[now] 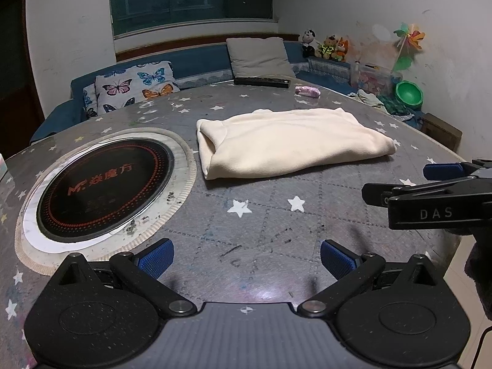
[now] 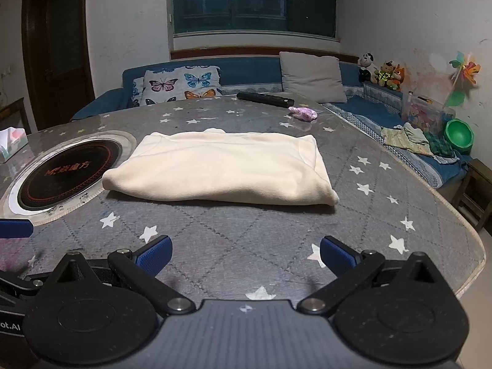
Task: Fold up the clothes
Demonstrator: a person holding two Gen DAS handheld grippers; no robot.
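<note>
Lying folded at twelve o'clock on the star-print table (image 2: pixel 384 215): one cream garment (image 2: pixel 220 169), one remote (image 2: pixel 266 98), one pink scrap (image 2: pixel 303 113). Hovering empty, jaws spread wide: left gripper (image 1: pixel 246 259), right gripper (image 2: pixel 246 255). Showing "DAS" at three o'clock, "MF" on one cooktop (image 1: pixel 104 187).

Black left tongs (image 1: pixel 247 259), blue ribbed pads (image 1: pixel 156 258), silver pivot screws, right tongs (image 2: pixel 246 256) alike, "DAS" lettering

White walls (image 2: pixel 384 15), dark window (image 2: pixel 255 0), blue sofa (image 2: pixel 252 70), brown door (image 2: pixel 58 49).
</note>
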